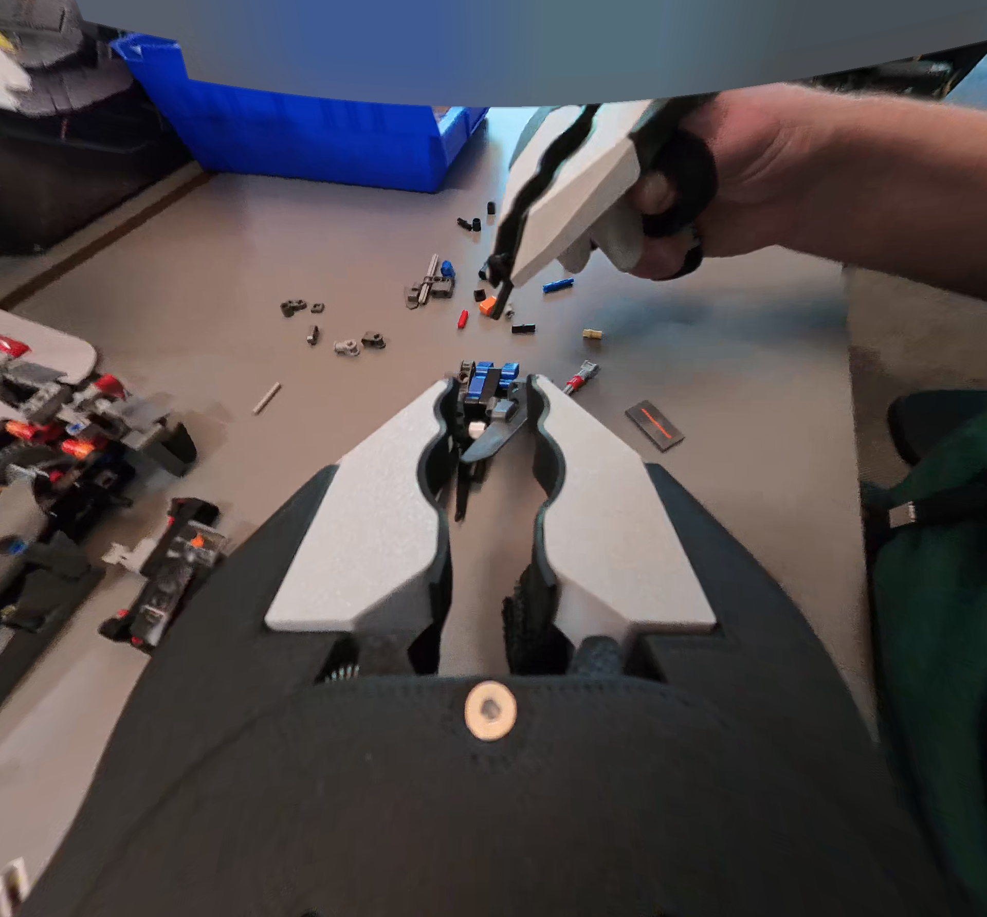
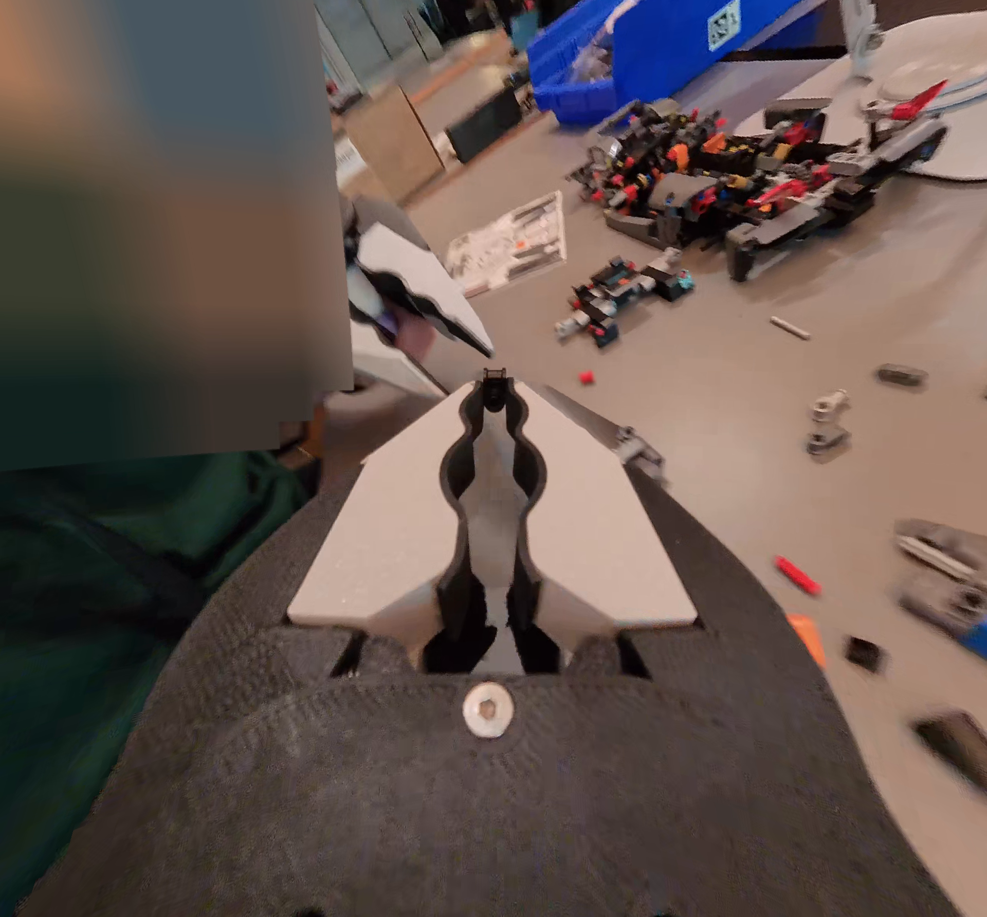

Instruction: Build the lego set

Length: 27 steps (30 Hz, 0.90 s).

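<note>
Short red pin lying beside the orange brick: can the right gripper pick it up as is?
Probably not yet. The right gripper is already shut on a small black connector piece, so its jaws are occupied. The short red pin itself lies uncovered nearby on the grey table.

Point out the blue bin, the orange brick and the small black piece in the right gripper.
blue bin [image 1: 299, 138]: left wrist view, front wall.
orange brick [image 1: 486, 306]: left wrist view, top face.
small black piece [image 2: 494, 393]: right wrist view, body pinched between fingertips.
</note>
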{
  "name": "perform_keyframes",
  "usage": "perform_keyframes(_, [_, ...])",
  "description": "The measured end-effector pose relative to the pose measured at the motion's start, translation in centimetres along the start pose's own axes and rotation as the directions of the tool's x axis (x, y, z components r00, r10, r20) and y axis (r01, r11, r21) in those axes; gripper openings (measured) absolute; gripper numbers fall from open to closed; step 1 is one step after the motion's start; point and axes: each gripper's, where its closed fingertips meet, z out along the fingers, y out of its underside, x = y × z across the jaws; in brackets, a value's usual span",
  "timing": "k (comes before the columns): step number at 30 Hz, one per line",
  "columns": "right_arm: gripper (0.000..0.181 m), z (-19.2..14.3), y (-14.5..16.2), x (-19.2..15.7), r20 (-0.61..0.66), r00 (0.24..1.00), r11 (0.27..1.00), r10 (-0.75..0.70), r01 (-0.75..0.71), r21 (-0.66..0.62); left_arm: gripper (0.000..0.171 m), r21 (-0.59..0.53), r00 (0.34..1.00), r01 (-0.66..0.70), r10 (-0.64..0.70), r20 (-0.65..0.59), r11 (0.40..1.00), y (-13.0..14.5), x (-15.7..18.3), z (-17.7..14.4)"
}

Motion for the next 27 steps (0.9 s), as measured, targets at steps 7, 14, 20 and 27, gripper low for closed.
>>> perform_keyframes(7, [0.006,1.1,-0.9,-1.3,0.082,0.969,0.967,0.231,-0.238,0.089,0.019,-0.033,0.919,-0.354,0.354,0.173,0.935,-1.9,0.4,0.6])
perform_keyframes(14, [0.006,1.6,-0.7,-2.3,0.130,0.935,0.936,0.329,-0.341,0.088,0.003,-0.092,0.847,-0.468,0.476,0.235,0.879,-2.0,0.4,0.3])
perform_keyframes(20, [0.016,1.0,-1.1,-3.7,0.125,0.963,0.962,0.239,-0.252,0.108,0.002,0.031,0.922,-0.361,0.351,0.164,0.932,-3.0,1.7,-0.6])
perform_keyframes(27, [0.018,-0.5,0.0,-4.1,0.025,0.997,0.995,0.078,-0.079,0.052,0.002,0.133,0.991,-0.137,0.134,0.032,0.982,-2.6,2.3,-1.3])
